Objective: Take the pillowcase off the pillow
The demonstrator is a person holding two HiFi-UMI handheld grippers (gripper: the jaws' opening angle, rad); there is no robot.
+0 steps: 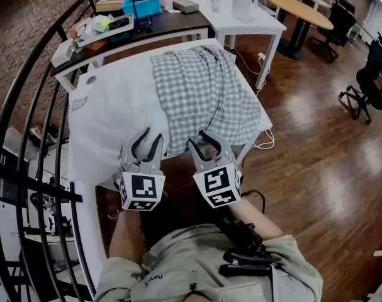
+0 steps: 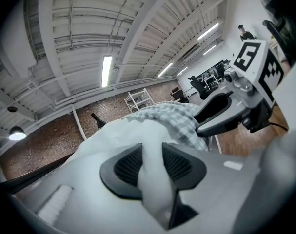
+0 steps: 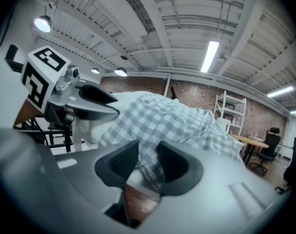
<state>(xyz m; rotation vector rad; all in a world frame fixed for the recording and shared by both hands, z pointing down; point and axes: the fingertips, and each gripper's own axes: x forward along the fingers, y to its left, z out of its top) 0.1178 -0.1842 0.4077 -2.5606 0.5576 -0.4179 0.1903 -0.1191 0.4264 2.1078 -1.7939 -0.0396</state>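
Note:
A white pillow (image 1: 115,112) lies on a white table, its right part still inside a grey-and-white checked pillowcase (image 1: 203,93) that is bunched toward the far right. My left gripper (image 1: 150,136) is at the pillow's near edge. In the left gripper view its pads (image 2: 130,167) are shut on a fold of the white pillow (image 2: 152,155). My right gripper (image 1: 197,138) is at the pillowcase's near hem. In the right gripper view the checked cloth (image 3: 148,167) hangs between the jaws of the right gripper (image 3: 144,162), which stand open around it.
Behind the table stands a cluttered desk with a blue box (image 1: 142,5). Farther back is a white table with a white cylinder (image 1: 244,2). A black curved railing (image 1: 27,106) runs along the left. Office chairs (image 1: 367,80) stand on the wooden floor at right.

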